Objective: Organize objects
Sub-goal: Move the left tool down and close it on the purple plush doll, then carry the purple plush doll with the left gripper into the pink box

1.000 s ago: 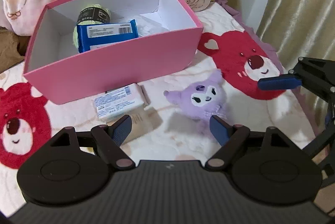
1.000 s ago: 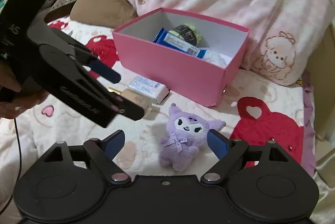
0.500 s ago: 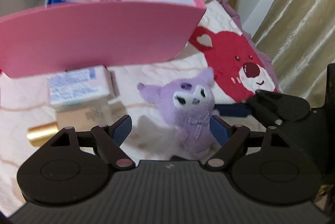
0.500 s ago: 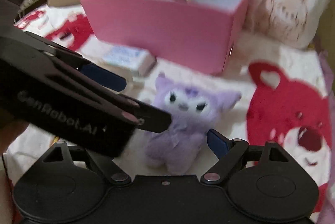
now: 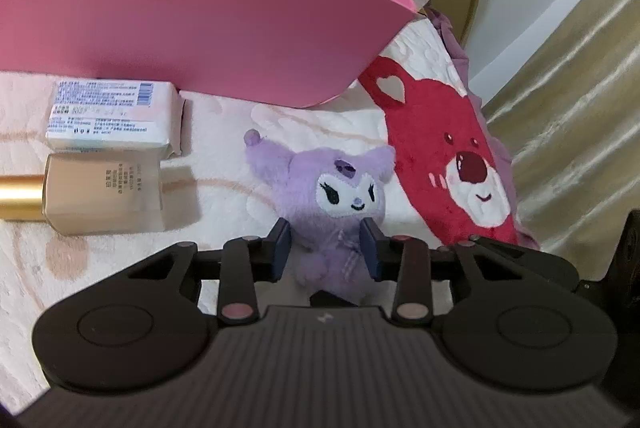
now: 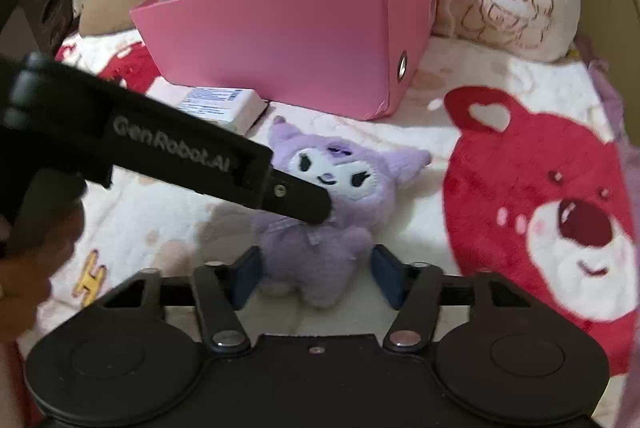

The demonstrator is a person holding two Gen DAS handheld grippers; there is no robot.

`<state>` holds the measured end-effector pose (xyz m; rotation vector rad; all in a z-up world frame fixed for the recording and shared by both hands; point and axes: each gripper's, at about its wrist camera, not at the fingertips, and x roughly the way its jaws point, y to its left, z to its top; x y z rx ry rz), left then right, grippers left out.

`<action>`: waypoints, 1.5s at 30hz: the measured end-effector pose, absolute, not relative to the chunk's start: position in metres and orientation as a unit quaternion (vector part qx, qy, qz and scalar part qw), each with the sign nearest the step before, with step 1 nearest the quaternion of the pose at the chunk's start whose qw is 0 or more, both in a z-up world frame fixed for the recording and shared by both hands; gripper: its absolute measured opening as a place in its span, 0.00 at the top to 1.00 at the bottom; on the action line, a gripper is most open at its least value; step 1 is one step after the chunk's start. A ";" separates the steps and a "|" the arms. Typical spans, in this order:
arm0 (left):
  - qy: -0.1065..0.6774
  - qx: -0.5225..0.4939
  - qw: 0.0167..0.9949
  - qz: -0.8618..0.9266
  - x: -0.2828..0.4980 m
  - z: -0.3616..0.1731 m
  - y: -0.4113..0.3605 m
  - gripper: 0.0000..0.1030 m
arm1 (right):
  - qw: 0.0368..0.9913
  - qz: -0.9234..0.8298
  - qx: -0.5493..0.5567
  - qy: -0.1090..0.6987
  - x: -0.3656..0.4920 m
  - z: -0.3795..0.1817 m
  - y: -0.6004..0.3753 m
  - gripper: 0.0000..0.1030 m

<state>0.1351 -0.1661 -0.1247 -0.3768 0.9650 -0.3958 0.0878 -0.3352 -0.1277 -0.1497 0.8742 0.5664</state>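
The purple plush toy [image 5: 320,204] lies at centre frame, below the pink box [image 5: 180,24]. My left gripper [image 5: 325,251] is closing and pinches its neck; the right gripper [image 6: 316,274] is closing around its legs — pads not yet pressing. It looks soft and light, so I judge the narrow waist the best hold.

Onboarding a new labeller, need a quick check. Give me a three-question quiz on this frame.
1. True or false: the purple plush lies inside the pink box.
2. What lies beside the white packet? A) gold-capped bottle B) scissors C) mug
3. Name the thing between the left claw and also the right claw.

Key: 1 false, it lies on the blanket. 2 A. 3 the purple plush; both claws' jaws are closing around it.
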 end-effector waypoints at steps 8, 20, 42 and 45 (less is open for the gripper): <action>0.459 -0.154 0.850 -0.207 0.138 -0.127 -0.165 0.66 | 0.865 0.295 -0.047 0.404 0.094 -0.140 -0.343 0.44; 0.456 -0.259 0.827 -0.202 0.114 -0.117 -0.127 0.66 | 0.880 0.272 -0.122 0.369 0.057 -0.108 -0.310 0.51; 0.469 -0.123 0.838 -0.252 0.063 -0.051 -0.107 0.67 | 0.899 0.253 -0.046 0.356 -0.001 -0.062 -0.279 0.52; 0.474 -0.134 0.832 -0.254 0.066 -0.027 -0.099 0.66 | 0.901 0.257 -0.038 0.348 -0.001 -0.040 -0.279 0.52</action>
